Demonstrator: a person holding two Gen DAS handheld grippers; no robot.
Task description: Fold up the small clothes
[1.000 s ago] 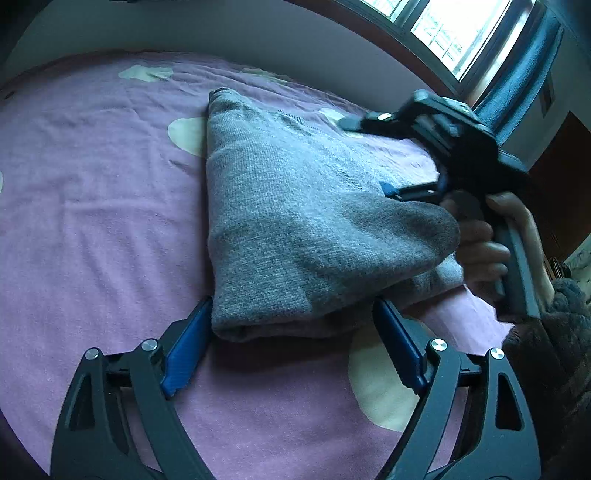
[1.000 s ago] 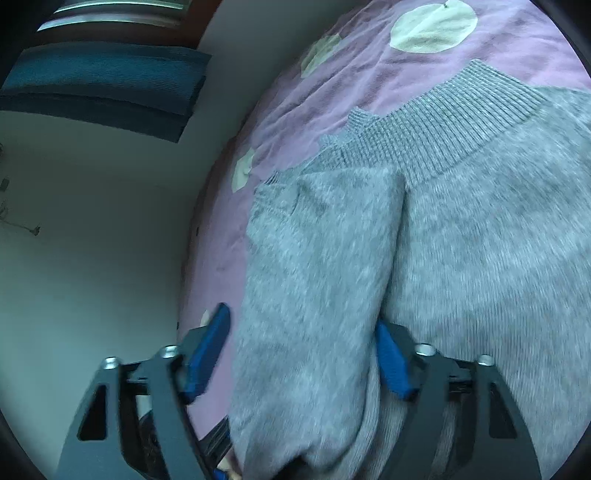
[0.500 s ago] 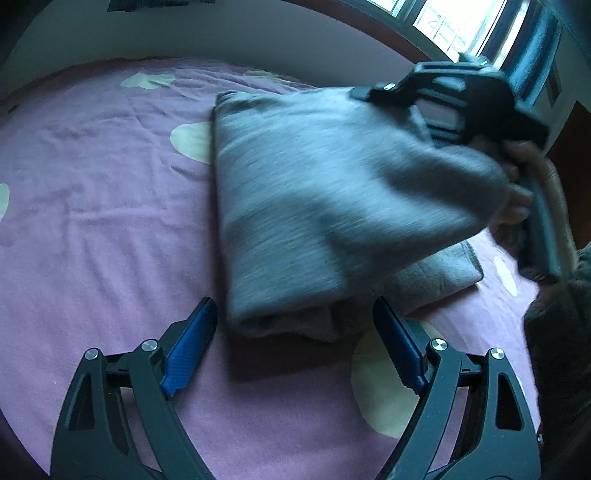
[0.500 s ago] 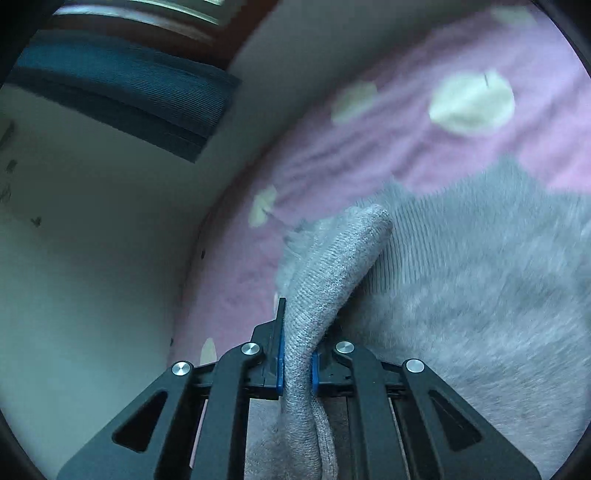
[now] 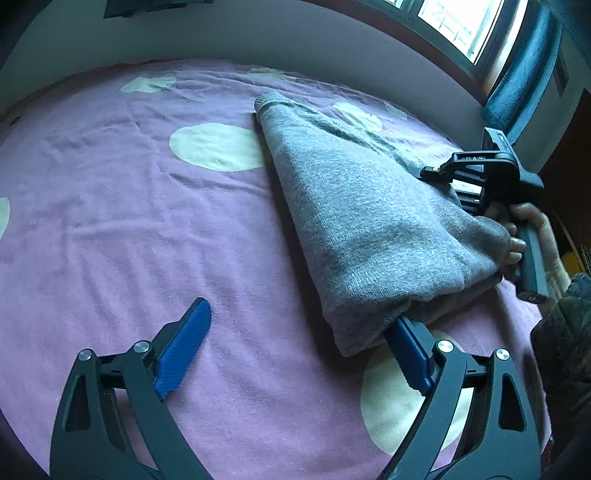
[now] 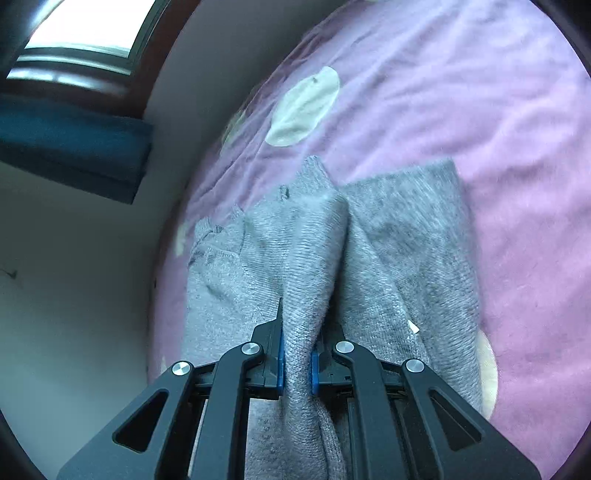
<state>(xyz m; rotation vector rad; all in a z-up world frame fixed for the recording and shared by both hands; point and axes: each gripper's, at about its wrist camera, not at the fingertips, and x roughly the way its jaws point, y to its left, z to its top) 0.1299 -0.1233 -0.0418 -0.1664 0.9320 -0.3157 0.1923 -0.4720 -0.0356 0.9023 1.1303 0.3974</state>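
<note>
A grey knit sweater (image 5: 362, 221) lies partly folded on the purple bedspread (image 5: 147, 221). My right gripper (image 6: 297, 354) is shut on a raised ridge of the sweater (image 6: 314, 251) and lifts it off the bed; it also shows in the left wrist view (image 5: 480, 184) at the sweater's right edge. My left gripper (image 5: 295, 339) is open and empty at the sweater's near corner. Its right finger (image 5: 406, 350) is tucked under the sweater's edge, its left finger (image 5: 181, 347) lies over bare bedspread.
The bedspread has pale round spots (image 5: 218, 146). A light wall (image 5: 258, 33) and a window with a blue curtain (image 5: 517, 85) run along the far side of the bed. The person's sleeve (image 5: 565, 332) is at the right.
The right gripper closed on the sweater's edge and lifted it into a ridge. The left gripper shifted left, so the sweater now sits over its right finger only.
</note>
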